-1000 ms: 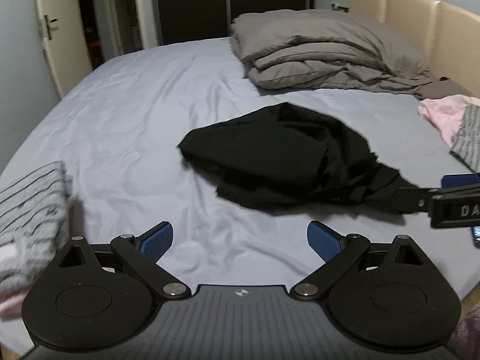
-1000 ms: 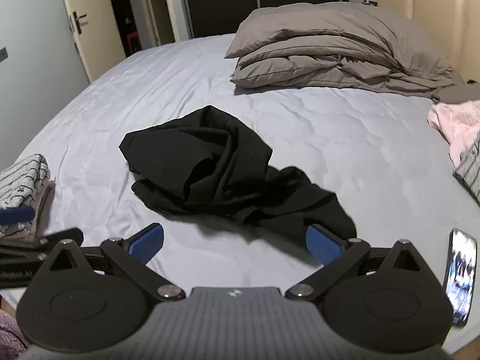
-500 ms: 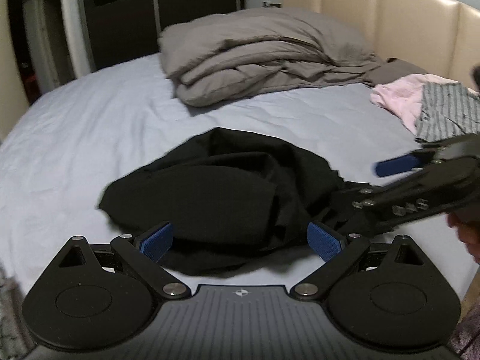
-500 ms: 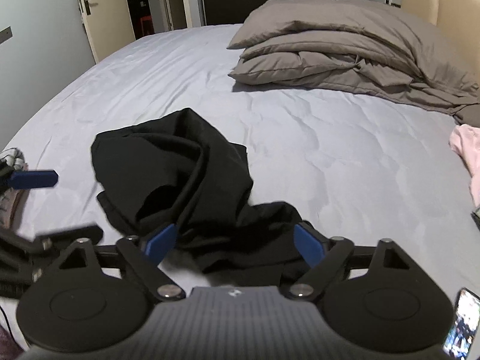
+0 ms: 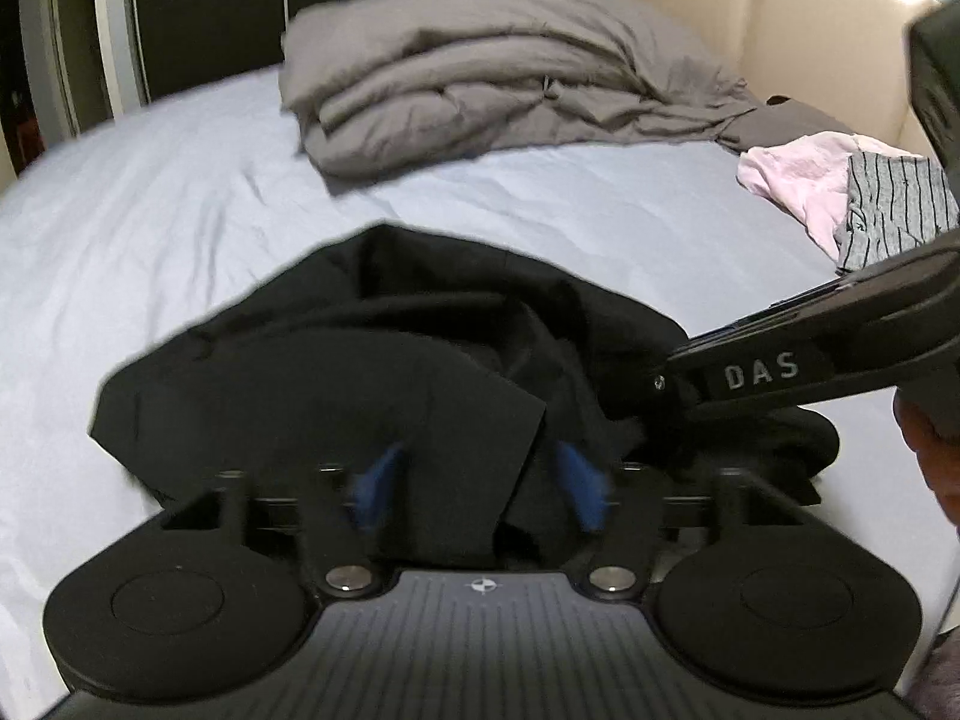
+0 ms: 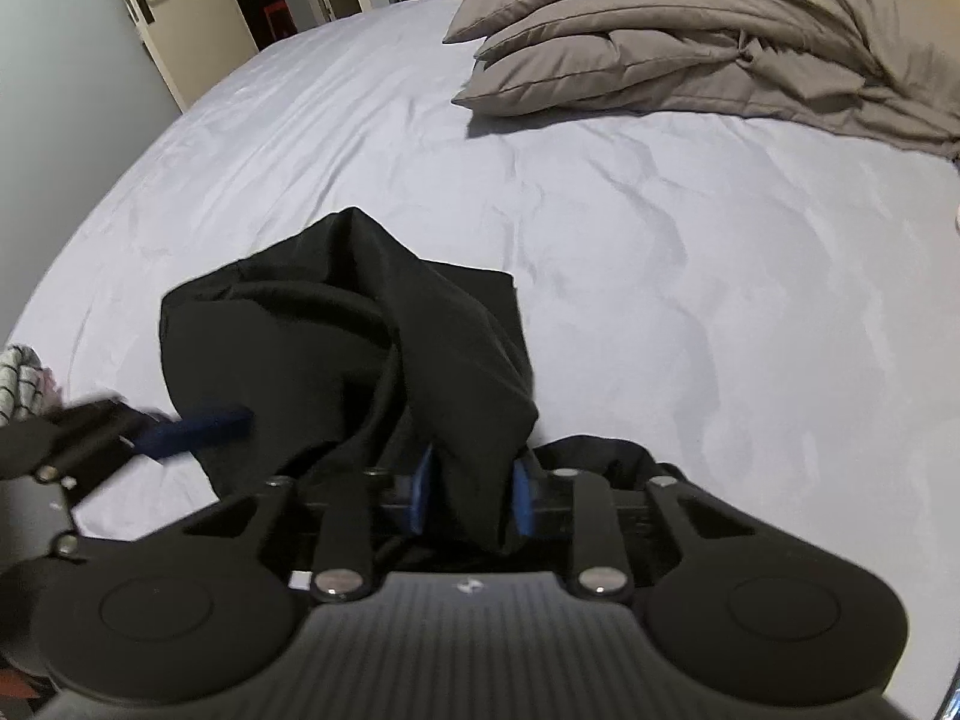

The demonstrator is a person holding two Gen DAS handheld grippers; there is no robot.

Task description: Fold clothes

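A crumpled black garment (image 5: 384, 360) lies on the lilac bed sheet (image 5: 150, 210); it also shows in the right wrist view (image 6: 336, 348). My left gripper (image 5: 480, 489) has its blue pads half closed, with the garment's near edge between them; the image is blurred. My right gripper (image 6: 471, 495) is shut on a fold of the black garment. The right gripper shows from the side in the left wrist view (image 5: 810, 360), and the left gripper shows in the right wrist view (image 6: 180, 429).
Folded grey duvet and pillows (image 5: 498, 84) lie at the head of the bed by the beige headboard (image 5: 780, 18). A pink garment (image 5: 798, 180) and a grey striped one (image 5: 894, 210) lie at the right. A striped garment (image 6: 18, 378) lies at the left. A door (image 6: 162, 6) stands beyond.
Both grippers moved forward onto the black garment. The right gripper's pads closed on a fold of it. The left gripper's pads narrowed around the near edge.
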